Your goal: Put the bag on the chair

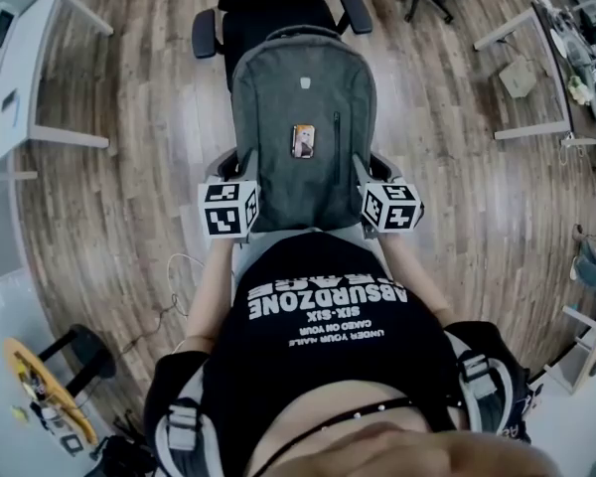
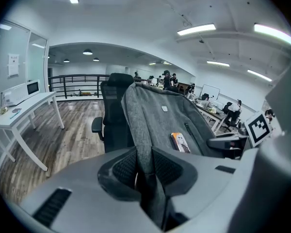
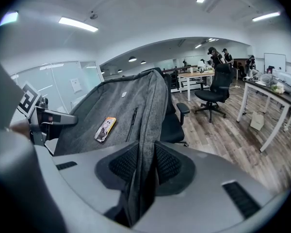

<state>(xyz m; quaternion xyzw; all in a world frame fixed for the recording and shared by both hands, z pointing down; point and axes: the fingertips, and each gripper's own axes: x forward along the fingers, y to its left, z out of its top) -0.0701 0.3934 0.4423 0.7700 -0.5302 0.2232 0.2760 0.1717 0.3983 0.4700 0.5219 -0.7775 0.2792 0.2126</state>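
I hold a grey backpack (image 1: pixel 300 97) out in front of me, tilted up over a black office chair (image 1: pixel 278 13). A small picture tag (image 1: pixel 303 140) sits on the bag's front. My left gripper (image 1: pixel 240 172) is shut on the bag's left side edge, the grey fabric (image 2: pixel 144 154) pinched between its pads. On the other side my right gripper (image 1: pixel 363 172) is shut on the right edge, with fabric (image 3: pixel 144 159) squeezed between its pads. The chair (image 2: pixel 114 115) stands just behind the bag, and its armrest (image 3: pixel 183 108) shows past the bag's right edge.
White desks stand at the left (image 1: pixel 20 78) and right (image 1: pixel 536 78) on the wooden floor. Another black chair (image 3: pixel 216 89) stands further off at the right. A round black stool (image 1: pixel 79 356) and a yellow object (image 1: pixel 40 391) lie at my lower left. People sit at far desks.
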